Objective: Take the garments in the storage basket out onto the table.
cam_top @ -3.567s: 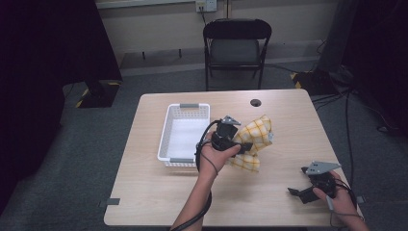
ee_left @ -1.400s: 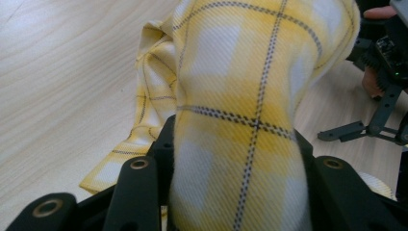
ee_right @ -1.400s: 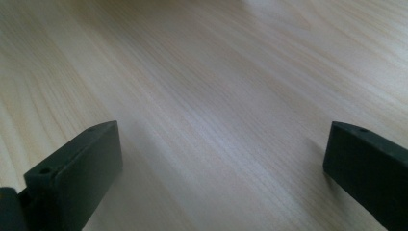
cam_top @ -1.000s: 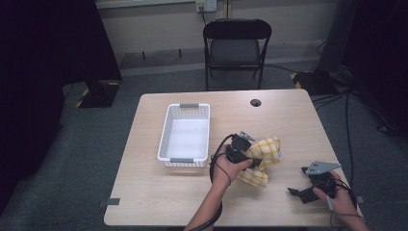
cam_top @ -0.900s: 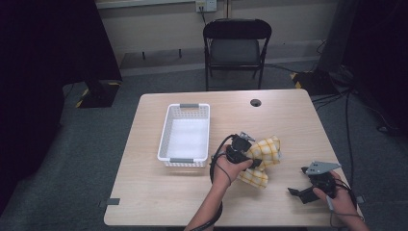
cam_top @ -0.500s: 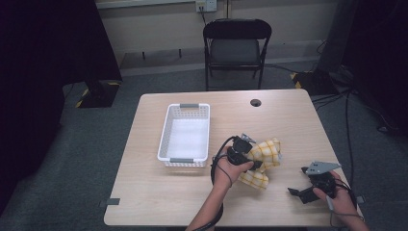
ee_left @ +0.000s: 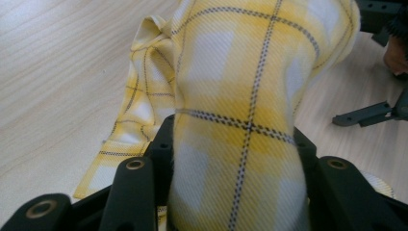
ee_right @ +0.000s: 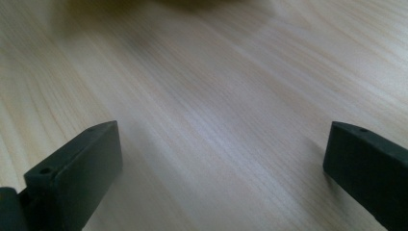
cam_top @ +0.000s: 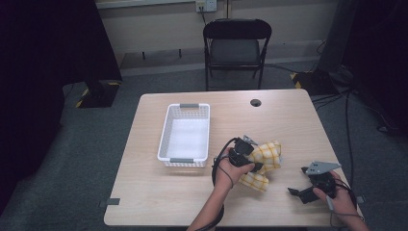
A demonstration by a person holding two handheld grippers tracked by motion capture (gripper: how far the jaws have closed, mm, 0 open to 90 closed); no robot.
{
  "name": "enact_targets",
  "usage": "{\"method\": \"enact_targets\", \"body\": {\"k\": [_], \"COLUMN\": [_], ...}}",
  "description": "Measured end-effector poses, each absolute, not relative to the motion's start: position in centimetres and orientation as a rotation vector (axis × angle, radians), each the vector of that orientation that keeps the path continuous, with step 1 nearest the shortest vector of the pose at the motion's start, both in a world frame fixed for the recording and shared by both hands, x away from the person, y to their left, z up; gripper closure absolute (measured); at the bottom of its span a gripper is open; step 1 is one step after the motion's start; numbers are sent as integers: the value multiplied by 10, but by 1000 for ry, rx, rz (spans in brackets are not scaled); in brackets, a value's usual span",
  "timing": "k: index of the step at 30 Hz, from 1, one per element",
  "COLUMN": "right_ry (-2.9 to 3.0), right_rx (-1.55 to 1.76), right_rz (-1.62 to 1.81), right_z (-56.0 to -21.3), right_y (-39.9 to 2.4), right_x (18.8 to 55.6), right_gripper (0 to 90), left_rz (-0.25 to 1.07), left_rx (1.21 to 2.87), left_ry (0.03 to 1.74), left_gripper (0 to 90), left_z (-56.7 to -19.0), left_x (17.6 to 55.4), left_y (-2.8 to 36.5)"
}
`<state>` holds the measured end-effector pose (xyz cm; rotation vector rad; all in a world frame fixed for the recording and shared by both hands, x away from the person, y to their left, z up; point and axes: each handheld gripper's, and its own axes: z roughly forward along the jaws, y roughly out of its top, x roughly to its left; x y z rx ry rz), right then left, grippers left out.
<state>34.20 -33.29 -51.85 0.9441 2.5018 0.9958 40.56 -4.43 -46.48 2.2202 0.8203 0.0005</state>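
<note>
A yellow plaid cloth (cam_top: pixel 267 155) lies bunched on the wooden table (cam_top: pixel 288 125), right of centre near the front. My left gripper (cam_top: pixel 251 158) is shut on a thick fold of it. In the left gripper view the cloth (ee_left: pixel 240 86) bulges up between the two black jaws of the left gripper (ee_left: pixel 233 139), and one loose corner trails onto the wood at the left. My right gripper (cam_top: pixel 301 191) rests at the table's front right corner, apart from the cloth. Seen along the right gripper (ee_right: pixel 223 144), its jaws stand wide apart with bare wood between them.
An empty white plastic basket (cam_top: pixel 166 139) stands left of the cloth. A cable hole (cam_top: pixel 255 102) sits near the table's far edge. A black folding chair (cam_top: pixel 235 43) stands behind the table. Cables run on the floor at the right.
The left gripper has carried the cloth away from the basket, toward the right and the front of the table, and the cloth now sits lower and more bunched. The right gripper has not moved.
</note>
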Motion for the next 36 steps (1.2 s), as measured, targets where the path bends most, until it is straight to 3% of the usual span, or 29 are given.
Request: {"method": "enact_targets", "body": {"k": [23, 36], "right_ry": [2502, 2502], "right_rx": [943, 943], "right_rz": [996, 996], "right_z": [-519, -519], "right_y": [-333, -333], "right_x": [342, 342], "right_gripper": [0, 0], "left_rz": [42, 66], "left_rx": [2270, 2298], "left_ry": [787, 780], "left_gripper": [496, 406], "left_z": [-468, -470], "left_x": [403, 402], "left_y": [-47, -49]}}
